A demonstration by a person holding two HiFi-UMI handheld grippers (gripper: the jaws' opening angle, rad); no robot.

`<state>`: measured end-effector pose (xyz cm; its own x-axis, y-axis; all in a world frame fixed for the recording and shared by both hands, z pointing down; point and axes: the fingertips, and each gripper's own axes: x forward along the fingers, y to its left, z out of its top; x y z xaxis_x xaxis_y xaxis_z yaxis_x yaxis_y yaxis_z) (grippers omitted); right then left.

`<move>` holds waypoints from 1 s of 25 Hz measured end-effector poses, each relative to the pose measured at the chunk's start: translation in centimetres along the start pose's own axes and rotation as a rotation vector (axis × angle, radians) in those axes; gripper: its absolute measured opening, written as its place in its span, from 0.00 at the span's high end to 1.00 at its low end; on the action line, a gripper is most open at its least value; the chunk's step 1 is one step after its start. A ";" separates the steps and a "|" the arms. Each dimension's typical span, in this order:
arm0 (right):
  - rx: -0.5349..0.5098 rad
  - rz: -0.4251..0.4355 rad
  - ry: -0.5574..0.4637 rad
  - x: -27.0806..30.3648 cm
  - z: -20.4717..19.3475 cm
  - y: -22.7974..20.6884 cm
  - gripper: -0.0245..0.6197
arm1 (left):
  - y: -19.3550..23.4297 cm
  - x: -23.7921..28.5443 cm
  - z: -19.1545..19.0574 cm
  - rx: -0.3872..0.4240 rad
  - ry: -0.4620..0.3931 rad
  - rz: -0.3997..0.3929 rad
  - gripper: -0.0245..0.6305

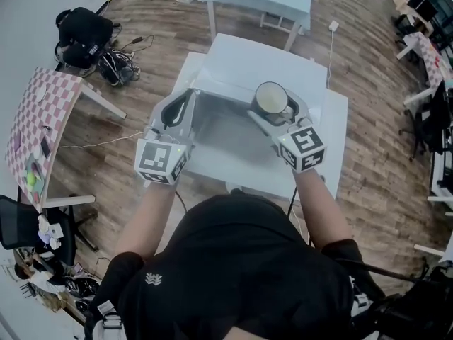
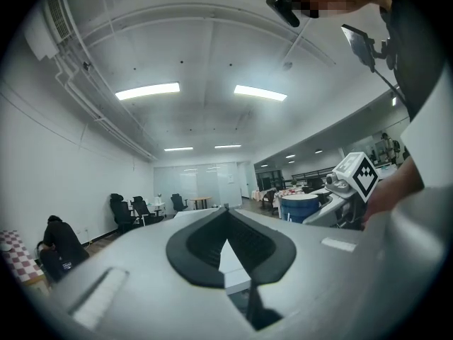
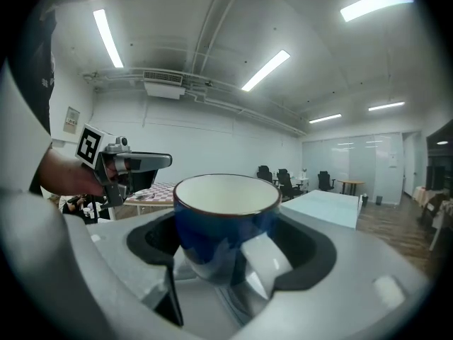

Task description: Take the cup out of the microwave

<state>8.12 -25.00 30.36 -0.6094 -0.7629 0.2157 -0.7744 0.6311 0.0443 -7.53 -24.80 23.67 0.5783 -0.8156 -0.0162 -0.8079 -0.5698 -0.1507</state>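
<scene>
Right gripper [image 3: 230, 234]: jaws clamped on the cup [image 3: 225, 214], dark pads against either side of its body. The cup is blue outside and white inside, upright, rim level, pale handle turned toward the camera; its base is hidden behind the gripper body. Seen from the head view, the cup sits between the jaw tips above the far part of a white box-shaped unit [image 1: 233, 66]. Only the top of this unit shows, so its front and any door cannot be made out. Left gripper [image 2: 226, 217]: jaws brought together at the tips, nothing between them; the bowed pads leave a gap through which a pale surface shows. It is held level with the right gripper, to its left and apart from the cup. Marker cubes [image 1: 161, 160] sit at the rear of each gripper, hiding most of both hands. White table [image 1: 333, 144] beneath. Nearer edge covered by the person's black shirt [image 1: 241, 275]. Checked table [image 1: 42, 119] at far left, cut off by the frame.
</scene>
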 end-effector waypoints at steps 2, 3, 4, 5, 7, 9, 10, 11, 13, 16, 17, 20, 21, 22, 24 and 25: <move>0.000 -0.004 -0.002 -0.4 0.5 -0.7 0.35 | -0.2 0.6 0.3 0.005 -0.002 -0.001 0.96; 0.000 -0.007 -0.003 -0.5 0.7 -0.9 0.35 | -0.4 0.7 0.5 0.010 -0.006 -0.004 0.96; 0.001 -0.010 -0.006 -0.6 0.9 -1.0 0.35 | -0.5 0.9 0.7 0.015 -0.010 -0.010 0.96; 0.000 -0.011 -0.007 -0.5 1.2 -1.1 0.35 | -0.6 1.1 0.8 0.022 -0.011 -0.018 0.96; -0.014 -0.001 -0.003 -0.2 1.4 -1.0 0.35 | -0.7 1.4 0.8 0.039 -0.007 -0.037 0.96; -0.035 0.017 0.004 0.1 1.7 -0.8 0.35 | -0.6 1.5 0.6 0.054 0.002 -0.042 0.96; -0.038 0.020 0.002 0.1 1.8 -0.8 0.35 | -0.5 1.6 0.4 0.053 0.006 -0.038 0.96; -0.033 0.017 -0.004 0.1 1.9 -1.0 0.35 | -0.4 1.7 0.2 0.047 0.010 -0.034 0.96; -0.016 0.004 -0.019 0.3 2.0 -1.5 0.35 | -0.6 2.1 -0.2 0.035 0.013 -0.038 0.96; -0.001 -0.006 -0.029 0.9 2.0 -1.8 0.35 | -0.8 2.4 -0.4 0.041 0.012 -0.047 0.96; -0.001 -0.005 -0.029 1.0 1.9 -1.8 0.35 | -0.7 2.4 -0.5 0.044 0.014 -0.046 0.96; -0.004 -0.004 -0.032 1.3 1.9 -1.7 0.35 | -0.5 2.4 -0.8 0.047 0.019 -0.042 0.96; -0.003 -0.005 -0.033 1.4 1.9 -1.8 0.35 | -0.4 2.4 -0.8 0.045 0.018 -0.041 0.96; -0.002 -0.007 -0.033 1.5 1.8 -1.8 0.35 | -0.2 2.5 -0.8 0.045 0.016 -0.040 0.96; 0.000 -0.010 -0.031 1.7 1.7 -1.8 0.35 | 0.0 2.5 -0.8 0.049 0.014 -0.041 0.96; 0.000 -0.011 -0.029 1.8 1.6 -1.8 0.35 | 0.1 2.5 -0.8 0.051 0.014 -0.041 0.96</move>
<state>8.20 -27.73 29.06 -0.6057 -0.7735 0.1865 -0.7810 0.6228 0.0462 -6.23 -26.97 24.37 0.6091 -0.7931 0.0044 -0.7763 -0.5974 -0.2011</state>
